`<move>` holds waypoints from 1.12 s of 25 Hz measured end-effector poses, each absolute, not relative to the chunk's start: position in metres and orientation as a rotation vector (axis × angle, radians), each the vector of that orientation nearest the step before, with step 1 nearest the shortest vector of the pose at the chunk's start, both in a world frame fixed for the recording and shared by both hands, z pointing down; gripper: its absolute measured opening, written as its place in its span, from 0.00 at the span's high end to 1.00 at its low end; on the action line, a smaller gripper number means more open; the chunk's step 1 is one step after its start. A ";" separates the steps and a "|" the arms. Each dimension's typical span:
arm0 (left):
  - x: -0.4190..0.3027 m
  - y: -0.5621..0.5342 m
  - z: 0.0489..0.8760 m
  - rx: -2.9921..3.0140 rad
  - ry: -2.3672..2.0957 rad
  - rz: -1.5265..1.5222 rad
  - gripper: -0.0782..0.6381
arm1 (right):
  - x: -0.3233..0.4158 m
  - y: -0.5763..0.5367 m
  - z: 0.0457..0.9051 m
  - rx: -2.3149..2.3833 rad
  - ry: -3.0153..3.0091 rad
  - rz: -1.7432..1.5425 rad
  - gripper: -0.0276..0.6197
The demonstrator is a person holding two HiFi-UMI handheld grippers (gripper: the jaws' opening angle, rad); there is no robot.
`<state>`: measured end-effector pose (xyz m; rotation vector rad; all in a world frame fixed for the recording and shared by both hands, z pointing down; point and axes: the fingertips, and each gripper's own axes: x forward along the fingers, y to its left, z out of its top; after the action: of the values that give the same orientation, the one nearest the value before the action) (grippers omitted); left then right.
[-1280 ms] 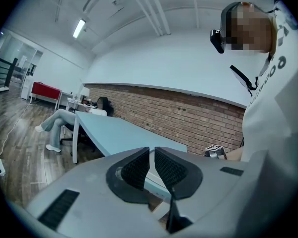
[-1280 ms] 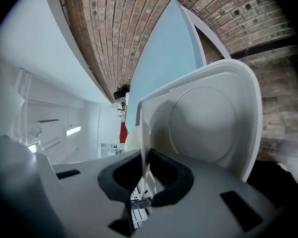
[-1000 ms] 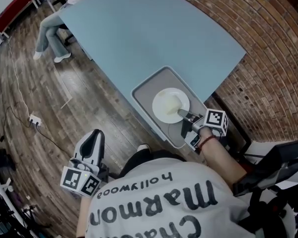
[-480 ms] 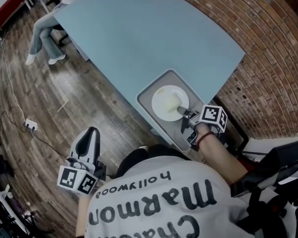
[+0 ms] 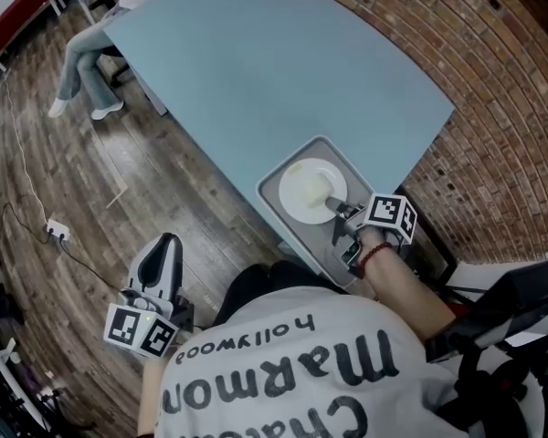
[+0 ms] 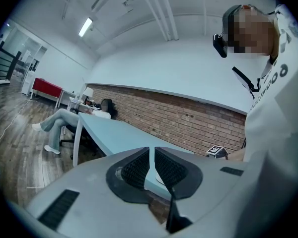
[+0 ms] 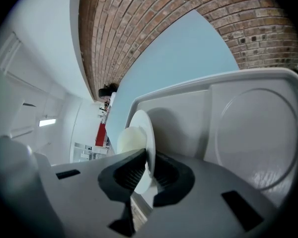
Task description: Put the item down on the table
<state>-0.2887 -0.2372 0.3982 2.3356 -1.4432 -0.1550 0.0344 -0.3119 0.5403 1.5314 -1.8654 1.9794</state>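
Observation:
A white plate (image 5: 310,190) with a pale lump of food (image 7: 129,140) on it lies over a grey tray (image 5: 276,177) at the near corner of the light-blue table (image 5: 256,62). My right gripper (image 5: 340,210) is shut on the plate's near rim, and in the right gripper view the rim (image 7: 148,133) is pinched between the pads of the right gripper (image 7: 150,165). Whether the plate rests on the tray (image 7: 228,113) I cannot tell. My left gripper (image 5: 164,249) hangs low at the left over the wooden floor. The left gripper (image 6: 152,157) has its pads nearly together and holds nothing.
A brick wall (image 5: 493,108) runs along the table's right side. A person (image 5: 82,57) sits at the table's far end and also shows in the left gripper view as a seated person (image 6: 59,123). A power strip (image 5: 55,231) and its cable lie on the floor.
The right gripper, plate and tray have shifted slightly to the right in the head view. The left gripper has drifted a little left. Both grips are the same as before.

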 end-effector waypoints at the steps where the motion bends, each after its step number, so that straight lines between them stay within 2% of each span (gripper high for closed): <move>1: -0.289 -0.237 0.399 2.331 -1.443 -0.156 0.84 | 0.034 -0.313 0.541 1.530 -1.865 1.977 0.91; 28: -0.293 -0.231 0.405 2.277 -1.492 -0.181 0.84 | 0.033 -0.320 0.550 1.579 -1.675 1.922 0.86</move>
<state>-0.2927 -0.2309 0.4046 2.2768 -1.4922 -0.1806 0.0328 -0.3202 0.5498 1.5793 -1.6750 1.9225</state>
